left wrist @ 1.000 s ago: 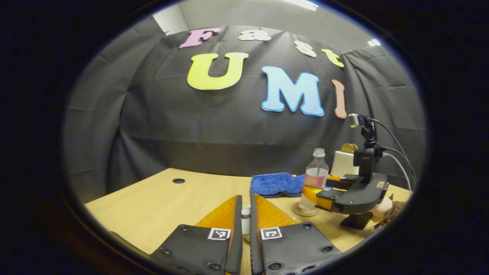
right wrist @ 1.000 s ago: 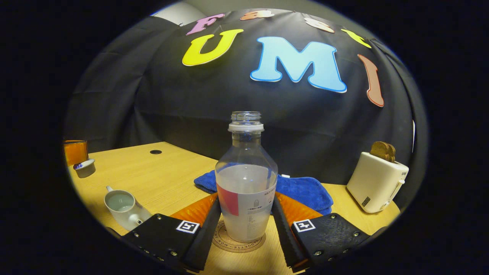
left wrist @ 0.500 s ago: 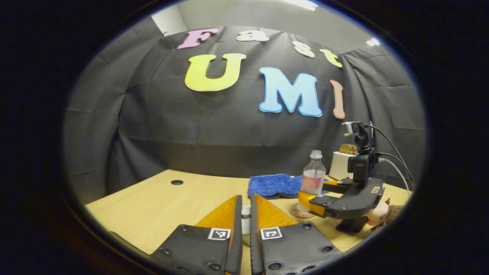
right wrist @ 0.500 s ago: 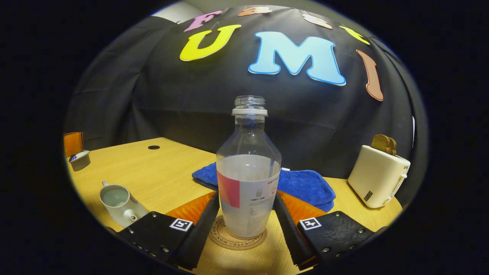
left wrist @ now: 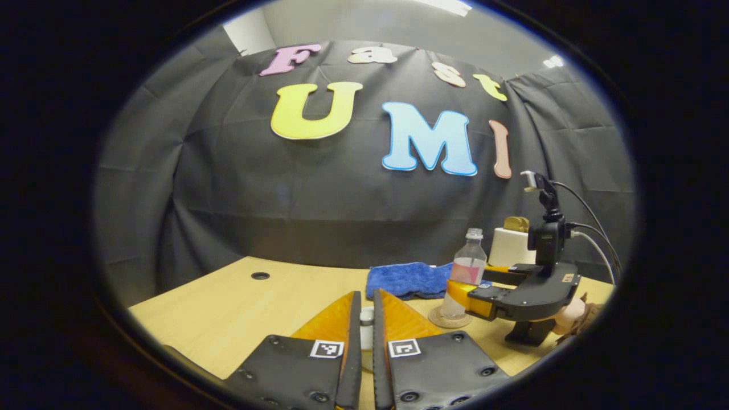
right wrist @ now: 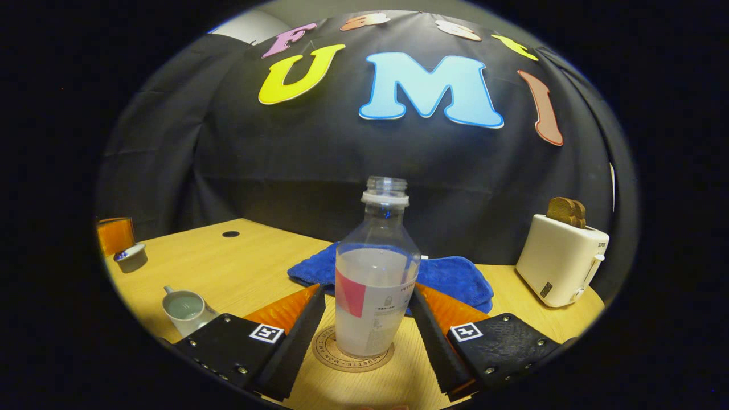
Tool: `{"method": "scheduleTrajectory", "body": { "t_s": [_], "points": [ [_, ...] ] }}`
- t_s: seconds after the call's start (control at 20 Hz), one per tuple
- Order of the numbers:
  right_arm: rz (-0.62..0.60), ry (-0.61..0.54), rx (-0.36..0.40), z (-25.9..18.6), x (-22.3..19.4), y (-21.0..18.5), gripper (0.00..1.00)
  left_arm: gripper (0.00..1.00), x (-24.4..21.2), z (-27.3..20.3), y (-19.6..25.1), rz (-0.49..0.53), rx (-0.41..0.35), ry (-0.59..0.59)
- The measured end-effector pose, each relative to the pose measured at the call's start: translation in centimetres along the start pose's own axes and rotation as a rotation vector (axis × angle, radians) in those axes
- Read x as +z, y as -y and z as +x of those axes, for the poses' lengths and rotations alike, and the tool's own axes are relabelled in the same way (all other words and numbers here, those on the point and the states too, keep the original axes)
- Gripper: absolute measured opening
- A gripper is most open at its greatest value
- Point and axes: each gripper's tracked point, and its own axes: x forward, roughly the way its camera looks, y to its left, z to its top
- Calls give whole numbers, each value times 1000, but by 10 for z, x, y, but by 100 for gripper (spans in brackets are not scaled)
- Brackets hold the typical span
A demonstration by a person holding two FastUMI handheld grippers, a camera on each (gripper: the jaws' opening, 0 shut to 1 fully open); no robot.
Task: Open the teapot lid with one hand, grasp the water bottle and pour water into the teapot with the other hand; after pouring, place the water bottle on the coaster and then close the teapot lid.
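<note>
Right gripper view: the bottle [right wrist: 376, 296] stands upright on the coaster [right wrist: 353, 356], uncapped and still about half full. It sits between the fingers of the right gripper [right wrist: 367, 336], whose jaws are spread wide, with a visible gap on each side of the bottle, so nothing grips it. Past the bottle lies a blue cloth [right wrist: 455, 279], and off to the gripper's right stands a toaster [right wrist: 561, 267] with bread in its slot. Low to the gripper's left sits the teapot [right wrist: 185, 310], open at the top with liquid inside; farther left a small white piece, seemingly the lid [right wrist: 131, 257], hangs at the edge of view, nipped by the other tool.

From the left gripper view, the left gripper [left wrist: 367, 330] has its jaws drawn narrow, with a small pale object, likely the lid's knob, caught between them. Ahead and to its right the bottle [left wrist: 464, 273] rests on the coaster [left wrist: 450, 318], with the right gripper [left wrist: 478, 293] just beside it and a hand behind that tool.

Judged from this, pouring is done and the bottle is set down; the step in hand is release and retreat of the right tool. Next, that tool should back straight away without brushing the bottle. Then the left one needs to carry the lid over the teapot's mouth, lower it level until seated, and only then open.
</note>
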Motion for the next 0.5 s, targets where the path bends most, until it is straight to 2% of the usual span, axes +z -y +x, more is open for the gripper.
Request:
{"method": "scheduleTrajectory", "body": {
  "t_s": [0.15,0.5],
  "points": [
    [22,39,-3,-7,14,5,90,15,1,6,12,-2,-22,2],
    [41,108,-5,-36,37,17,90,16,-31,28,22,-17,-34,-76]
  ]
}}
